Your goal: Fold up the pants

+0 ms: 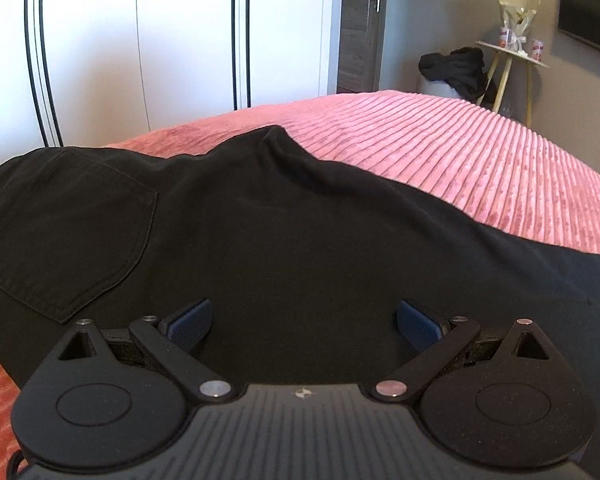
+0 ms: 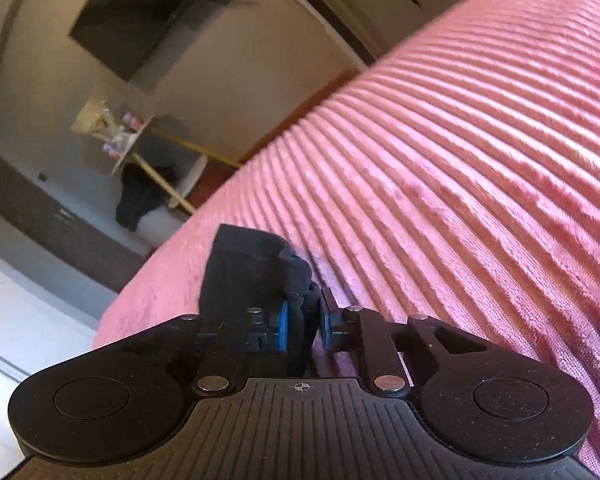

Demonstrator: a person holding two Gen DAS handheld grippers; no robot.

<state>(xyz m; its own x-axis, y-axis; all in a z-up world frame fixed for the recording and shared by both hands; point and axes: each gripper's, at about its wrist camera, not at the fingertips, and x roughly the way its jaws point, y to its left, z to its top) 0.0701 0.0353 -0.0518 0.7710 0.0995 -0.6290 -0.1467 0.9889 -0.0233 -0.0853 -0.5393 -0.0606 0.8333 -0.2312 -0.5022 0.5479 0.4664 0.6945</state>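
Black pants [image 1: 260,232] lie spread on the pink ribbed bedspread [image 1: 480,160], seat side up, with a back pocket [image 1: 68,232] at the left. My left gripper [image 1: 304,324] hovers just over the seat, jaws wide open, blue pads [image 1: 192,324] empty. In the right wrist view my right gripper [image 2: 303,326] is shut on a bunched end of the black pants [image 2: 252,264], held a little above the bedspread [image 2: 480,200]. The rest of the pants is out of that view.
White wardrobe doors [image 1: 160,40] stand behind the bed. A small round side table [image 1: 512,54] holds a wrapped bouquet and small jars. A dark garment [image 1: 456,68] lies heaped beside it. A dark screen [image 2: 140,20] hangs on the wall.
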